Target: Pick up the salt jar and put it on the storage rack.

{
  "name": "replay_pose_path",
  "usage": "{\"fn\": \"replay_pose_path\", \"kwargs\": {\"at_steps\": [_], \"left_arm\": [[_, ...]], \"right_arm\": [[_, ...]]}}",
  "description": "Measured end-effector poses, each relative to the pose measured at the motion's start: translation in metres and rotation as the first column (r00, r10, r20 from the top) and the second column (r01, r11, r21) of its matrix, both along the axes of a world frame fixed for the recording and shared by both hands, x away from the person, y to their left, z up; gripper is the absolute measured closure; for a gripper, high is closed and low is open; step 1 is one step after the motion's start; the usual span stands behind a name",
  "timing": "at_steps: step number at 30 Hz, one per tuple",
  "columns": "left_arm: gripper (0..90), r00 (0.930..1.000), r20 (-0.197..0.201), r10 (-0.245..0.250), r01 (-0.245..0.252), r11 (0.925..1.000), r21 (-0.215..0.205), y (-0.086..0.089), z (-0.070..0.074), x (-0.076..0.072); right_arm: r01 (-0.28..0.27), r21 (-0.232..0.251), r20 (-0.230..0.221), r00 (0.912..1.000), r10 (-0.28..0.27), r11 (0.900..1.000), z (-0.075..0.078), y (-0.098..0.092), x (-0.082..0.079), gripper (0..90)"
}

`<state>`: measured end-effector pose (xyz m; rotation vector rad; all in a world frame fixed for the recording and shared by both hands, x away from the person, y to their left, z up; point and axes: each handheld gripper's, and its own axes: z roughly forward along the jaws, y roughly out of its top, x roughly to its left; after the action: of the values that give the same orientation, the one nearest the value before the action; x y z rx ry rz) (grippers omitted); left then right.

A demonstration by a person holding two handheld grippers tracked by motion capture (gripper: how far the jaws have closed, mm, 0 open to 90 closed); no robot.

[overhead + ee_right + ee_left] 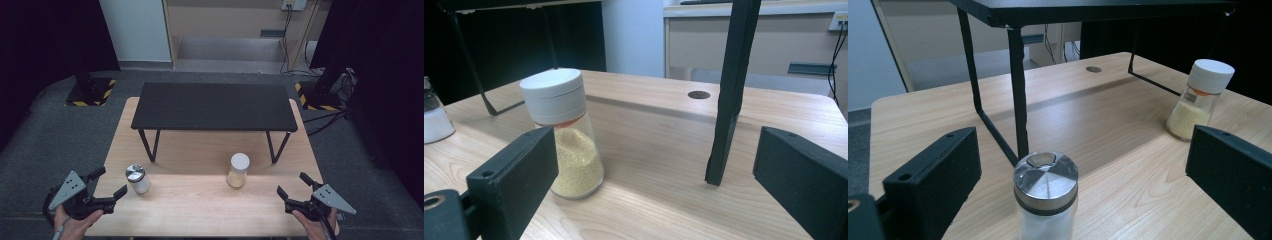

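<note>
The left gripper is sitting near the front left of the light wooden table, and its jaws are spread wide with nothing between them. Right in front of it is standing a small clear glass shaker with a shiny metal lid, holding white grains. In the left gripper view the shaker is showing between the two black jaws, but they are not touching it.

The right gripper is waiting at the front right, jaws spread wide too and holding nothing. A clear glass jar with a round white cap and yellow grains inside is standing a bit ahead, just in front of the low black shelf on thin metal legs.

Both jars look small and light, I think. Glass is hard and smooth, so it may slip, and it could break if it tips. The best place to squeeze is probably the straight glass sides, below the lid, gently and level.
</note>
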<state>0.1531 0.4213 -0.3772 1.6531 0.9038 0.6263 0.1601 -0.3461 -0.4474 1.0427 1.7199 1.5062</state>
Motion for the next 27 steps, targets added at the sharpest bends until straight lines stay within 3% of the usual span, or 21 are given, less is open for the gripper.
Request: {"fn": "replay_pose_path", "kwargs": {"at_steps": [4,9,16,18,22,27], "left_arm": [[0.0,1.0,-0.004,-0.001,0.001,0.9994,0.034,0.001,0.01,0.0],[0.0,0.9999,-0.01,0.005,-0.004,0.9999,0.016,0.004,0.015,-0.002],[0.1,0.9998,-0.008,0.02,-0.019,0.9961,0.087,0.005,0.026,-0.007],[0.1,0.9998,-0.009,0.015,-0.013,0.9917,0.128,0.007,0.029,-0.008],[0.2,0.9998,-0.013,0.016,-0.014,0.9897,0.143,0.011,0.03,-0.009],[0.3,0.9996,-0.02,0.019,-0.016,0.9913,0.131,0.019,0.025,-0.009]], "right_arm": [[-0.001,0.0,0.0,1.0,0.001,1.0,0.0,0.0,0.0,4.2],[0.0,0.0,0.002,1.0,0.0,1.0,0.0,-0.001,-0.001,4.1],[-0.001,0.003,0.002,1.0,0.001,1.0,0.0,-0.001,-0.001,4.1],[0.0,0.002,0.001,1.0,0.0,1.0,0.0,-0.001,-0.001,4.1],[0.001,0.002,0.001,1.0,-0.001,1.0,-0.001,-0.001,-0.001,4.1],[-0.002,0.0,-0.001,1.0,0.002,1.0,-0.001,-0.001,0.0,4.1]]}}
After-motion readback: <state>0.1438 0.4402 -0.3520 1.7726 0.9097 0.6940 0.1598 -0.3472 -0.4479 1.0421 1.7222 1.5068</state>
